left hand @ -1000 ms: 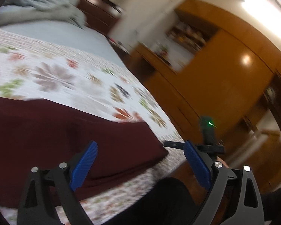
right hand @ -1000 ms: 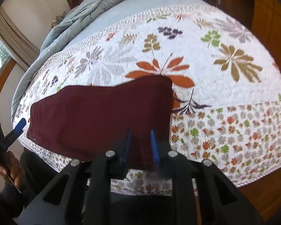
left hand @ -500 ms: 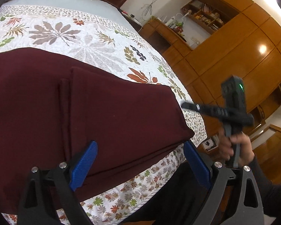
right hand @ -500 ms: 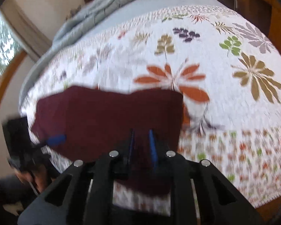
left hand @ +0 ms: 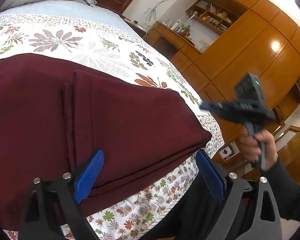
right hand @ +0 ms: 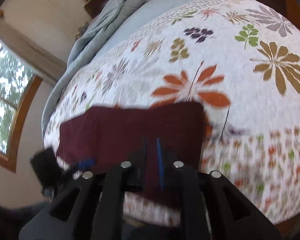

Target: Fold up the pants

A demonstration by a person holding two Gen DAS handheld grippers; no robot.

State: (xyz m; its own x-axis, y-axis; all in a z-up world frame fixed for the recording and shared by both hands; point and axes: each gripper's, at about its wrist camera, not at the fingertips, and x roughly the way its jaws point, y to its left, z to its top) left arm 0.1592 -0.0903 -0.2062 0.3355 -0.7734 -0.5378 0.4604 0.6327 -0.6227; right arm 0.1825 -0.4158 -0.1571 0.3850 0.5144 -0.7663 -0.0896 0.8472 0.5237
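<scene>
The maroon pants lie folded on the flowered quilt near the edge of the bed. The left tool is spread wide just above their near edge. The right tool is narrow, nearly closed, holding nothing.

— Can you read any writing from where you hold the grippers?

— No. You have no legible text, label, brand or number in either view; the spines on the wooden wall shelf of books are too small to make out.
</scene>
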